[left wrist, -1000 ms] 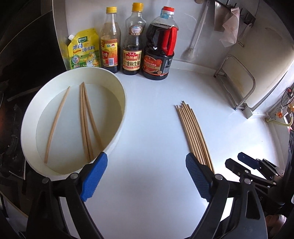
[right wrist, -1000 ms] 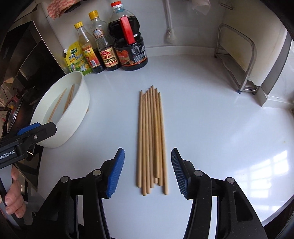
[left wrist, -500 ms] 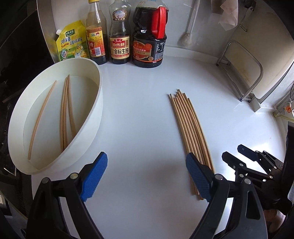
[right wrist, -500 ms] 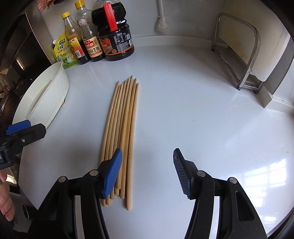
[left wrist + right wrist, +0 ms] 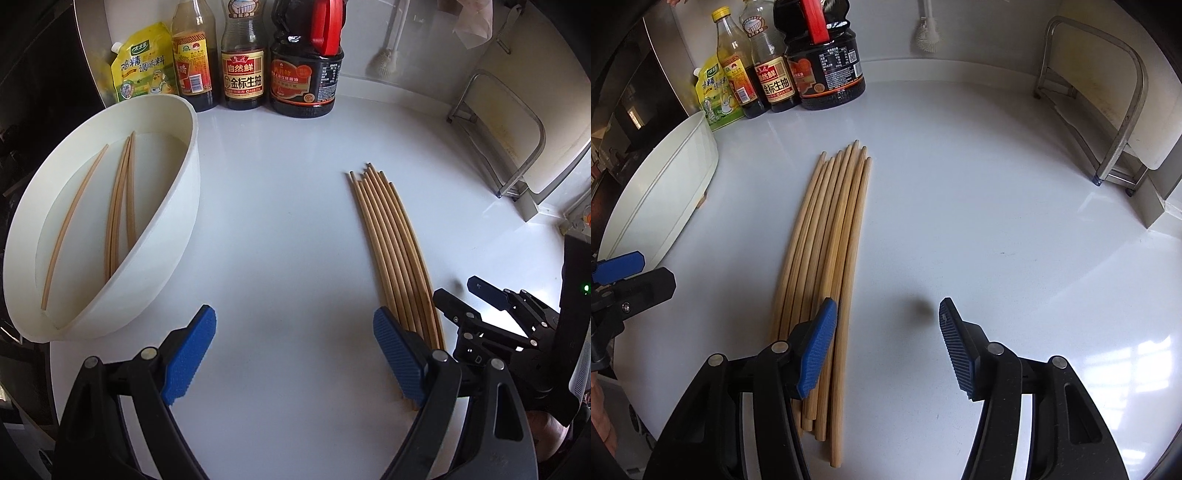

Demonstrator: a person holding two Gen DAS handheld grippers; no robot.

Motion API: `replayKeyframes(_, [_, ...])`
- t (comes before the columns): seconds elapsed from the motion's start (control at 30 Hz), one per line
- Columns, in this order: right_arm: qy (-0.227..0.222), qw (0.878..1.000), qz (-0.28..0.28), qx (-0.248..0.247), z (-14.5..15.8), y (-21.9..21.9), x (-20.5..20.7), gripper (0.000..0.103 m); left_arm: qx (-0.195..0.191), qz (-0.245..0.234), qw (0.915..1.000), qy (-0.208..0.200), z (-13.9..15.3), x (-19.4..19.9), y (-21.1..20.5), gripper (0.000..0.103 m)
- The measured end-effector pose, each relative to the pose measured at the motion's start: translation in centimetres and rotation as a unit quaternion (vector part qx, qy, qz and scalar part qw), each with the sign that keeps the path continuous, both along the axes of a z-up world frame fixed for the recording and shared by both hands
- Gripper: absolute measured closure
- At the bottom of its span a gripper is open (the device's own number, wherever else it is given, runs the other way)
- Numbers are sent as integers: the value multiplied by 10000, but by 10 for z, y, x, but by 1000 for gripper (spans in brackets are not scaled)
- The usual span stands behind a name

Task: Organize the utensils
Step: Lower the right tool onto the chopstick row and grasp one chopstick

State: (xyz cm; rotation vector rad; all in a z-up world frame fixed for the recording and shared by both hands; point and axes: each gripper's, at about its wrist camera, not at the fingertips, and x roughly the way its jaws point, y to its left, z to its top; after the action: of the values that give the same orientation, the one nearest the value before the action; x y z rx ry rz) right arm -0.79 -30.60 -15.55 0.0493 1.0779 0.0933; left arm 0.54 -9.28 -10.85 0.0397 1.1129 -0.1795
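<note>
- Two claws hang over the near part of the white surface [image 5: 997, 206], both with jaws apart and nothing between the pads.
- Right claw [image 5: 886, 347]: its jaws have just been opening a little; its left pad sits over the near ends of the loose chopsticks [image 5: 827, 258], while the gap between the pads lies over bare surface just right of the bundle.
- Left claw [image 5: 291, 354]: spread wide over bare surface, with the bundle passing behind its right pad.
- Long axis of the chopsticks runs near to far, roughly along the line both claws point, so the right claw is the nearer and would likely need to shift left to straddle one.
- Farther left, near the surface's left edge, a white tub [image 5: 177, 236] already holds four chopsticks.
- Sauce bottles [image 5: 243, 74] line the far edge.
</note>
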Motion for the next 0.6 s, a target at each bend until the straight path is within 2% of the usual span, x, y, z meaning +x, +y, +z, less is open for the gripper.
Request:
replayKeyframes(0.43, [-90, 9998, -57, -157, -3, -7, -4, 48, -143, -167, 9997, 118, -12, 3, -19, 17])
replayKeyframes(0.6, [-184, 9996, -71, -223, -3, -16, -4, 48, -209, -57, 9996, 162, -21, 4, -25, 17])
